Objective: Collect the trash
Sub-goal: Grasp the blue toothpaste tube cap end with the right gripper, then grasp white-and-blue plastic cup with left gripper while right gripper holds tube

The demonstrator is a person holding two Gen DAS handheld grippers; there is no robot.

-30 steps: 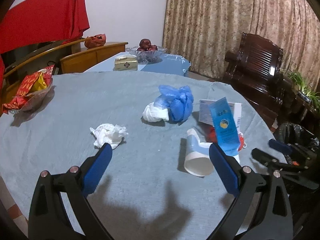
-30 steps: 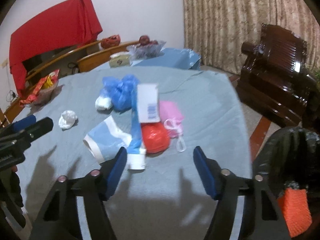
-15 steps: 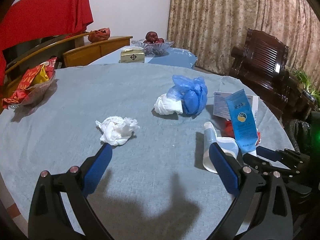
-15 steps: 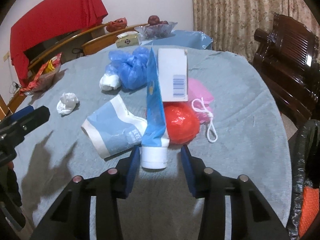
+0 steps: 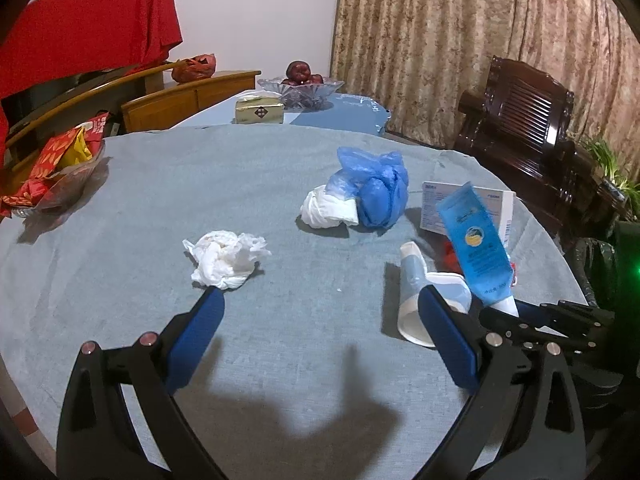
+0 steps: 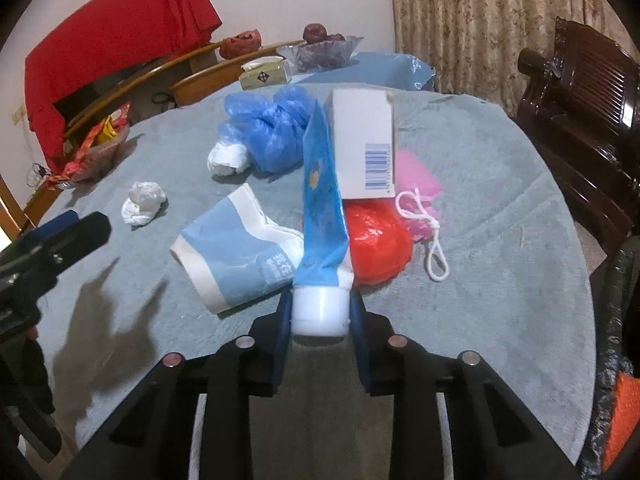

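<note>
The right gripper [image 6: 320,312] is closed on the white cap of the blue tube [image 6: 322,196], which points to 12 o'clock over the table [image 6: 500,280]. The grip is only at the cap, so the tube could swing or slip out, or knock the white box [image 6: 362,148]. The left gripper [image 5: 320,320] is wide, holding nothing, with the tissue [image 5: 226,258] at its 10 o'clock.

We are in a home's dining room — a round table under grey cloth [image 5: 168,184]; patterned curtains [image 5: 460,40]; a carved dark wooden armchair [image 5: 528,120]; a glass fruit bowl [image 5: 300,88] — red cloth [image 5: 88,28] draped behind.
</note>
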